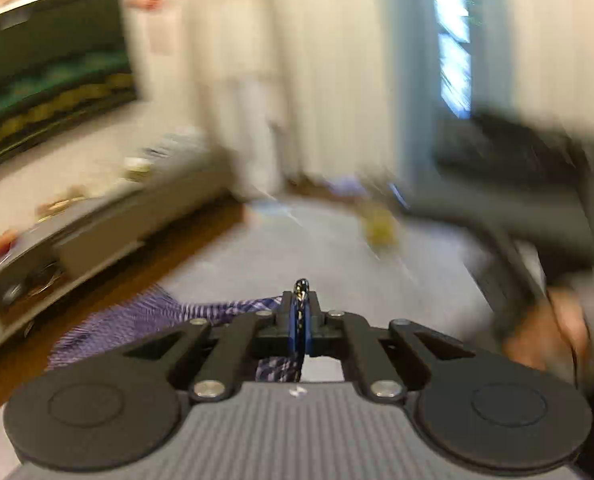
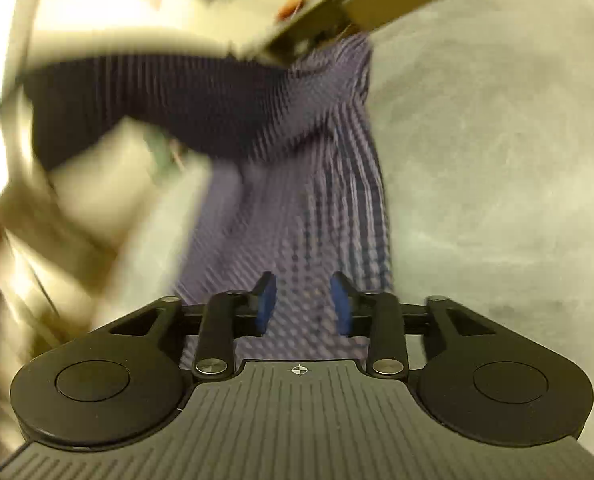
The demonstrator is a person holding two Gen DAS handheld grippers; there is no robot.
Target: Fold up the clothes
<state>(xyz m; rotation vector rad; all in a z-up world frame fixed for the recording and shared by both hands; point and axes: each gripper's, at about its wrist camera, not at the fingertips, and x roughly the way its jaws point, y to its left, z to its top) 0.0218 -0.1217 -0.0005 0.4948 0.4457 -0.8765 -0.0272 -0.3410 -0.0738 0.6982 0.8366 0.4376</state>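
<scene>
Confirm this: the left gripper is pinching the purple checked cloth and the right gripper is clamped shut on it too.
Not quite. The right gripper is open, its blue pads apart over the purple checked cloth, as the right wrist view shows. The left gripper does pinch it.

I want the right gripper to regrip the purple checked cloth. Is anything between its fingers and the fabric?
Nothing visible. The right gripper is open just above the purple checked cloth, which fills the gap between its blue pads.
</scene>
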